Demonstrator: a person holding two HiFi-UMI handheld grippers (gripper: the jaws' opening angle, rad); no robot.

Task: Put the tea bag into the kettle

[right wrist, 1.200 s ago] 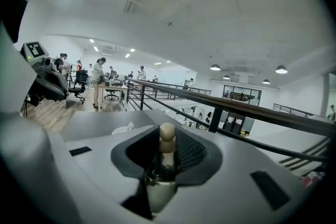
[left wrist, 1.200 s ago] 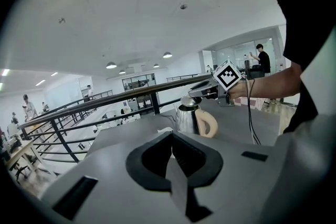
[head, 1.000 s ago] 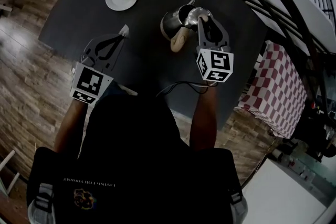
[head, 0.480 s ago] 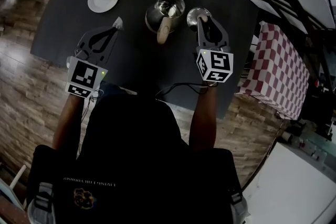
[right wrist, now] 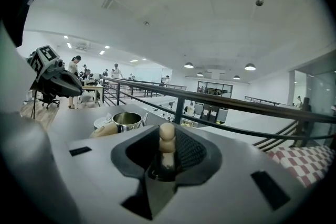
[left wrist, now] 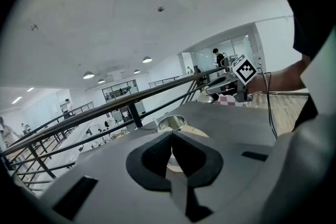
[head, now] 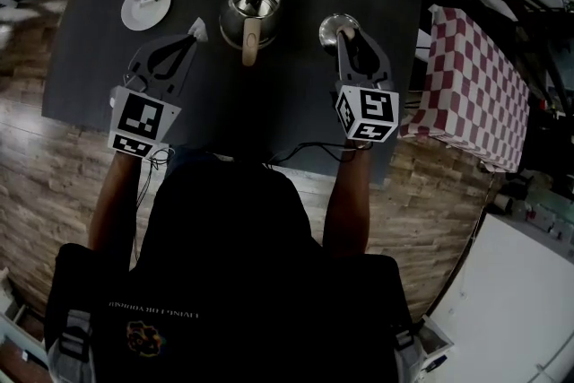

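The steel kettle [head: 251, 3] stands uncovered on the dark table [head: 296, 94], its wooden handle [head: 250, 45] pointing at me. My left gripper [head: 190, 39] is shut on a pale tea bag [head: 198, 31], just left of the kettle. My right gripper [head: 348, 33] is shut on the wooden knob [right wrist: 167, 139] of the kettle lid [head: 332, 29], held to the right of the kettle. In the left gripper view the kettle [left wrist: 171, 123] lies straight ahead beyond the closed jaws. In the right gripper view the kettle [right wrist: 127, 120] sits to the left.
A white saucer [head: 143, 9] with more tea bags sits at the table's far left. A black railing [right wrist: 220, 105] runs behind the table. A red-and-white checked cloth [head: 471, 85] lies off the right edge. A cable [head: 305, 152] hangs at the near edge.
The right gripper has carried the lid off to the right, away from the kettle. The left gripper with the tea bag has come closer to the kettle's left side.
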